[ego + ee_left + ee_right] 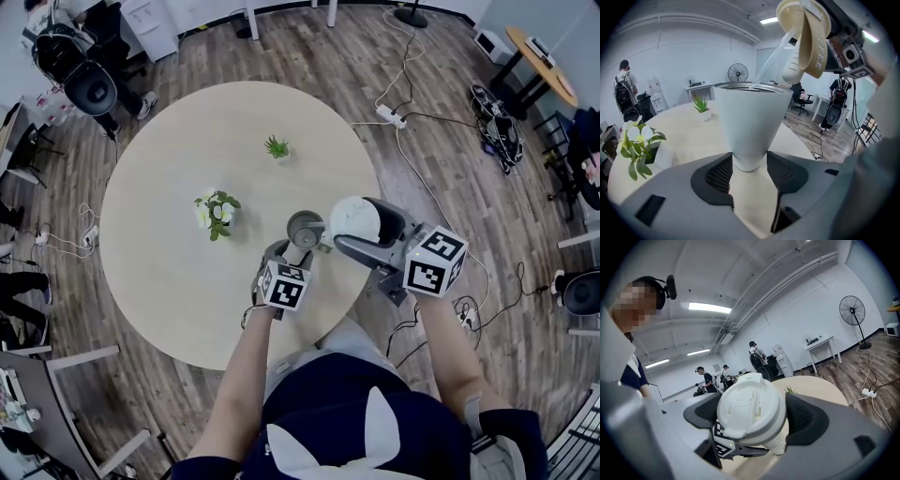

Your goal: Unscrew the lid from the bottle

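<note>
Far left on the round, pale, matte table (169, 244) stands a little pot of white flowers (217, 214) with soft green leaves, and farther off a spiky small green plant (277, 147). Just right of the flowers, near my edge of the table, my left gripper (749, 171) holds the bottle (750, 122). The bottle is a smooth white tapered cup, narrow at the foot and widening to a thin metal-looking rim, upright with its mouth uncovered. The jaws stand fairly wide, and their black ribbed pads (717, 176) press on either side of the narrow lower end. The grey plastic jaw shells fan out below. Up and to the right of the bottle's mouth hangs the lid (806, 37), clear of the rim and tipped on its side. It is a cream disc with a ridged edge. A clear straw (771, 63) slants from it down into the open mouth. My right gripper (752, 416) clamps this lid across its width, and its dark textured pads (804, 418) press on the rim at both sides. The moulded top, with a raised spout flap, faces back along the jaws.
</note>
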Motion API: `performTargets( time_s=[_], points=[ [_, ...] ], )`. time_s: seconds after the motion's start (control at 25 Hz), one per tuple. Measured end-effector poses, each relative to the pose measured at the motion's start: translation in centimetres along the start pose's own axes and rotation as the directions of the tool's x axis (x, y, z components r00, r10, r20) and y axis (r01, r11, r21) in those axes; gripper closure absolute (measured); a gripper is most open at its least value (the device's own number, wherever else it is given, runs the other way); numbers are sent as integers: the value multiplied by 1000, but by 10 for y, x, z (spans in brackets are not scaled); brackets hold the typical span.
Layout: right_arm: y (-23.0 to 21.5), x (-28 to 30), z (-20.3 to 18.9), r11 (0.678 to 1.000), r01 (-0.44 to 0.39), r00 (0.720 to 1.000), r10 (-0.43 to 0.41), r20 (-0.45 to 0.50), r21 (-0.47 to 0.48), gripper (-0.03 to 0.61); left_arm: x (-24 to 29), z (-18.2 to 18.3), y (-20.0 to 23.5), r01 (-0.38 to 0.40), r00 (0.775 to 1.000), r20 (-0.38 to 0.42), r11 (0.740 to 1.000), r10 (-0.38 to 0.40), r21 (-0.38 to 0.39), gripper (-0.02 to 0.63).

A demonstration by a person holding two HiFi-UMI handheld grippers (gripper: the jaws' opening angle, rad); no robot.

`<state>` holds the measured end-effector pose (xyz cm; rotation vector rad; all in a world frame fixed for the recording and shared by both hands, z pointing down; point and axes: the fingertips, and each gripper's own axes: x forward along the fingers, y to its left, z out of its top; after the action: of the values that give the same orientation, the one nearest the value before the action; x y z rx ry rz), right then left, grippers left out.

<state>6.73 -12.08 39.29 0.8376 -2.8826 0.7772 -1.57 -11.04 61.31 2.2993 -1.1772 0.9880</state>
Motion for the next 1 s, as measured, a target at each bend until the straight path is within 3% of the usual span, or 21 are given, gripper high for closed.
performTargets(
  time_s=[0.16,0.28,0.44,1.0],
  points=[
    [2,-3,-2,1000,-3,1000,2,16,12,143,-8,-7,3,-27,1000,13,1000,27,-7,425],
    [2,-7,-1,999,-5,1000,4,27,33,143,-20,-5,12,-76,996,46,996,78,-52,523],
    [3,-8,0,999,0,999,-1,34,36,143,-38,-1,26,-105,988,98,987,117,-120,549],
    [10,-12,5,1000,3,998,-5,58,23,143,-84,24,26,-103,964,228,981,139,-162,581]
  ],
)
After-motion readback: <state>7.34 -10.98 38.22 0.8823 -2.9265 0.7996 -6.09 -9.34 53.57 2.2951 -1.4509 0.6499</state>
